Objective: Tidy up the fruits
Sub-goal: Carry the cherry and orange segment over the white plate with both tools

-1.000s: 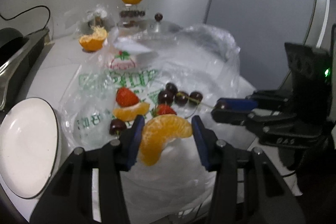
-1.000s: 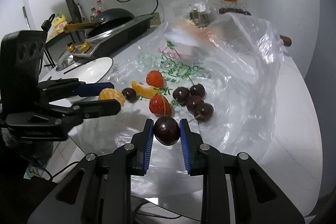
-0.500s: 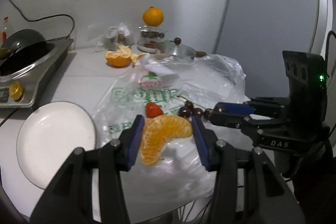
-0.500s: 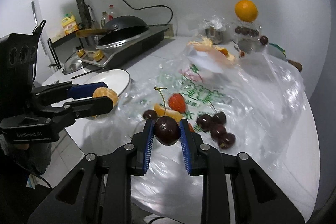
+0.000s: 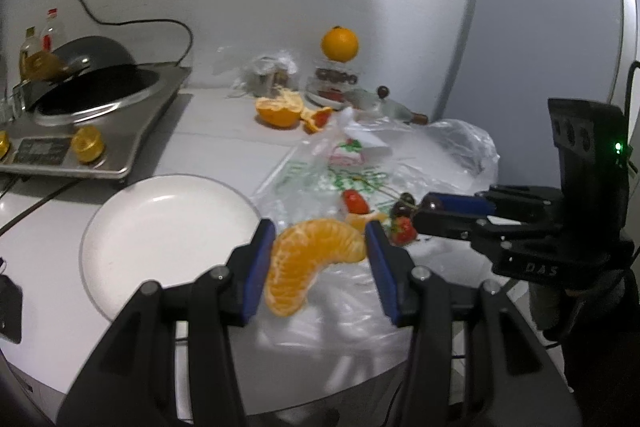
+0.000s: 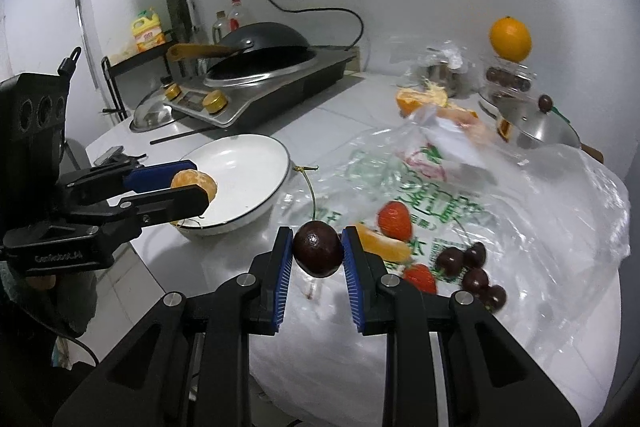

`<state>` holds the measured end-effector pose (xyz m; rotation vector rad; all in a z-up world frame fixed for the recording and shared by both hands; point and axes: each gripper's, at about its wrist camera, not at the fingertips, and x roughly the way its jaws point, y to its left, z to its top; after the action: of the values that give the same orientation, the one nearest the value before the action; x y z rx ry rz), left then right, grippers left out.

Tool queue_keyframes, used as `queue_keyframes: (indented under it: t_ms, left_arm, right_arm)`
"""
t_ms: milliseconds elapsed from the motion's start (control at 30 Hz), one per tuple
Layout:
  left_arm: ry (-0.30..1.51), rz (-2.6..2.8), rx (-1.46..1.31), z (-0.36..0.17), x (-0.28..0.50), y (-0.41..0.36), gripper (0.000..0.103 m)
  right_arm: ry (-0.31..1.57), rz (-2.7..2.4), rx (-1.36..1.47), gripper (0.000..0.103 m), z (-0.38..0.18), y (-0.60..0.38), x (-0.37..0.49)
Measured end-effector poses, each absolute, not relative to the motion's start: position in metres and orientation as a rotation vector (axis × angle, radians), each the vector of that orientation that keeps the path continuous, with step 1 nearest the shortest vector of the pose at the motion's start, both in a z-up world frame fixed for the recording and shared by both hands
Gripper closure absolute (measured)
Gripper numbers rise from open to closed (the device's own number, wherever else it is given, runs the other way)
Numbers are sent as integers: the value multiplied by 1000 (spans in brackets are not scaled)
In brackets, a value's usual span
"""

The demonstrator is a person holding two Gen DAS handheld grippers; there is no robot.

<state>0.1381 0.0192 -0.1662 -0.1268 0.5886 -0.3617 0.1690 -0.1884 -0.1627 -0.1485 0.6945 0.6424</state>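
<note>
My left gripper (image 5: 318, 259) is shut on a peeled orange piece (image 5: 312, 259), held in the air just right of the white plate (image 5: 132, 251). The same gripper (image 6: 188, 183) shows in the right wrist view, over the near rim of the plate (image 6: 260, 155). My right gripper (image 6: 316, 255) is shut on a dark cherry (image 6: 318, 253) with a long stem, above the plastic bag (image 6: 540, 227). On the bag lie strawberries (image 6: 394, 221), an orange segment (image 6: 384, 245) and several cherries (image 6: 472, 273). The right gripper (image 5: 428, 211) appears at the right of the left wrist view.
A stove with a wok (image 5: 92, 95) stands at the back left. At the back are a half-peeled orange (image 5: 280, 111), a whole orange on a jar (image 5: 339, 45), a wrapped tin (image 5: 266, 77) and a metal lid (image 6: 536, 131). The table's front edge is close below both grippers.
Both grippers have drawn back and left from the fruit on the bag toward the plate, each keeping its fruit. The plate now lies nearer the middle of both views.
</note>
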Motion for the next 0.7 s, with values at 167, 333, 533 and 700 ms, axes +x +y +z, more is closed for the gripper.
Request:
queue_keyframes:
  t_ms: [167, 333, 533, 700]
  left_arm:
    - [593, -322, -131, -171, 140, 38, 55]
    - [599, -274, -127, -178, 143, 58, 55]
    - [614, -238, -144, -189, 149, 77, 55]
    - [636, -208, -148, -202, 155, 88, 55]
  right_arm:
    - [703, 652, -164, 76, -164, -166, 171]
    - [714, 661, -179, 76, -167, -146, 174]
    - [730, 675, -202, 76, -171, -123, 183]
    - [742, 695, -224, 76, -175, -101, 189]
